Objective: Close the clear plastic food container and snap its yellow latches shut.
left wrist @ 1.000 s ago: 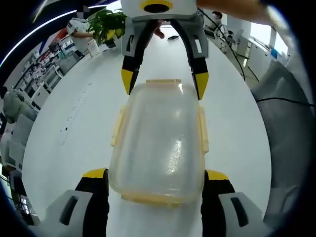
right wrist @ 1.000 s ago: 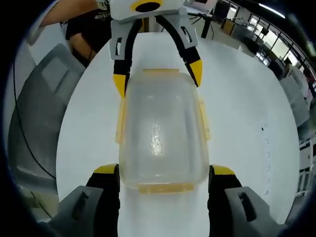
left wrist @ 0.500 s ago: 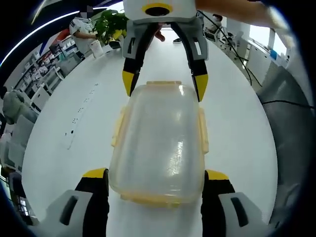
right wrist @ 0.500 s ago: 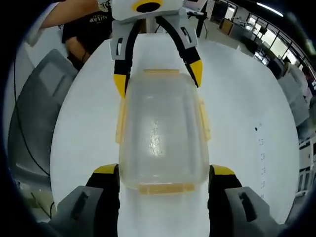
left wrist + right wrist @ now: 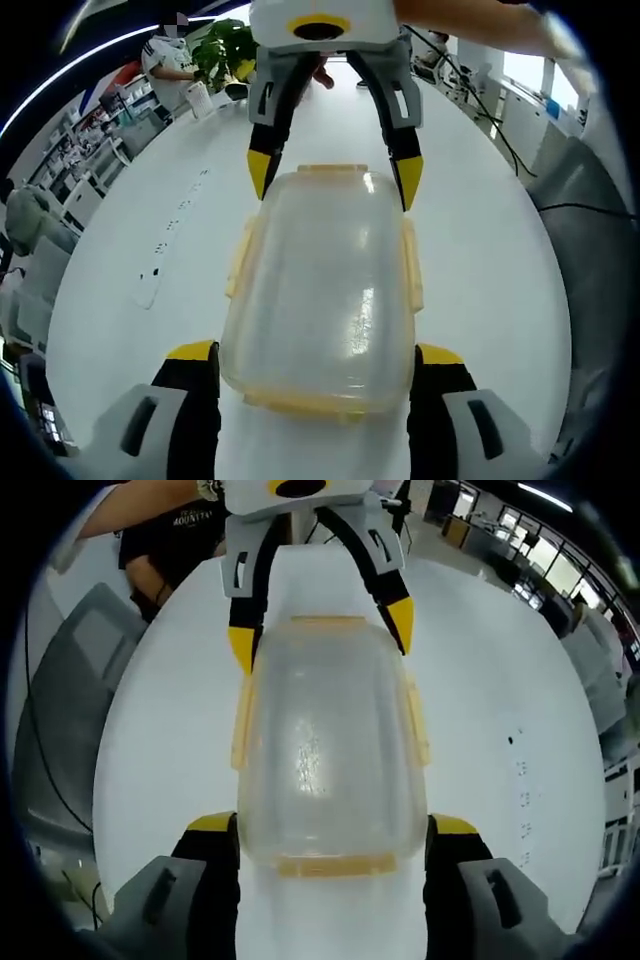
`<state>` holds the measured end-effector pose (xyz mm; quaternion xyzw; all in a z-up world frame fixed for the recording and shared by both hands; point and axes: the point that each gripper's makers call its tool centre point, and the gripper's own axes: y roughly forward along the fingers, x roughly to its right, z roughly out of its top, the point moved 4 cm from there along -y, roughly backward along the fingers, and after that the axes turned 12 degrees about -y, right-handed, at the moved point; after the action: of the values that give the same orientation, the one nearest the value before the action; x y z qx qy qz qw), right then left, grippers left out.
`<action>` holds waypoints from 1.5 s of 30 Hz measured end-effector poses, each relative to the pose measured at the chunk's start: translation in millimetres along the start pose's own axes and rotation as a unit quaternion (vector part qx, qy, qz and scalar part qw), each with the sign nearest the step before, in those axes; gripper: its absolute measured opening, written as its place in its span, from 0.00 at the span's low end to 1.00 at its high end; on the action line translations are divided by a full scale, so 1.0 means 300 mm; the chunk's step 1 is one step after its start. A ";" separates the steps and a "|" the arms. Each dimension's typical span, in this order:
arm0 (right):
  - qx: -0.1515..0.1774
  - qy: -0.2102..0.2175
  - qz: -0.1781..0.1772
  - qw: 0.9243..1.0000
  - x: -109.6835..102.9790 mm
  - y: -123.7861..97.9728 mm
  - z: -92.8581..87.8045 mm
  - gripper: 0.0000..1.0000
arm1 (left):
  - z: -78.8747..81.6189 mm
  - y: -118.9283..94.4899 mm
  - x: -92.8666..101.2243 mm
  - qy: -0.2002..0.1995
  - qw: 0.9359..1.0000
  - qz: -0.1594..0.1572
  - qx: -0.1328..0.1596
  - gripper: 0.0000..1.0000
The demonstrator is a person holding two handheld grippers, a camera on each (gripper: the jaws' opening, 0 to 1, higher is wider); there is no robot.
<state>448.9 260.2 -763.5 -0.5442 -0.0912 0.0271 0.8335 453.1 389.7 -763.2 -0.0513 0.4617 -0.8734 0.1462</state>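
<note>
The clear plastic container [image 5: 320, 280] with its lid on sits lengthwise between my two grippers, over the white table [image 5: 480, 300]. My left gripper [image 5: 315, 352] is shut on its near end in the left gripper view, one yellow-tipped jaw on each side. The right gripper [image 5: 333, 178] clamps the far end the same way. In the right gripper view the container [image 5: 325, 740] is held by the right gripper [image 5: 332, 825] below and the left gripper [image 5: 322, 635] above. Yellow latches [image 5: 240, 260] [image 5: 416, 725] along the long sides flare slightly outward.
A potted plant [image 5: 225, 45] and a person stand at the table's far end. A grey chair [image 5: 70, 680] is beside the table, with a black cable across it. Small dark marks [image 5: 155, 272] lie on the table to the left. A person's arm [image 5: 140, 500] reaches in above.
The table and room have slid behind the container in both views, so both hands moved together. The container stays clamped at both ends and looks slightly larger in the right gripper view.
</note>
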 end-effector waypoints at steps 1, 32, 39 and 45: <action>0.000 0.001 0.000 1.000 0.003 0.002 -0.001 0.74 | 0.001 0.001 -0.003 0.001 1.000 0.000 -0.001 0.74; 0.004 0.032 -0.037 0.999 0.027 -0.007 -0.012 0.79 | 0.011 0.011 -0.013 0.007 1.000 0.029 -0.010 0.76; 0.019 0.039 -0.054 0.998 0.025 -0.051 0.009 0.85 | 0.025 -0.023 0.002 -0.004 1.000 0.030 0.000 0.80; 0.035 0.049 -0.076 0.995 0.005 -0.092 0.028 0.89 | 0.036 -0.077 0.027 -0.025 0.998 0.047 0.027 0.87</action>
<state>447.4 256.6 -734.8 -0.5069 -0.0900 -0.0598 0.8552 443.0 390.9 -738.3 -0.0473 0.4365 -0.8760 0.1997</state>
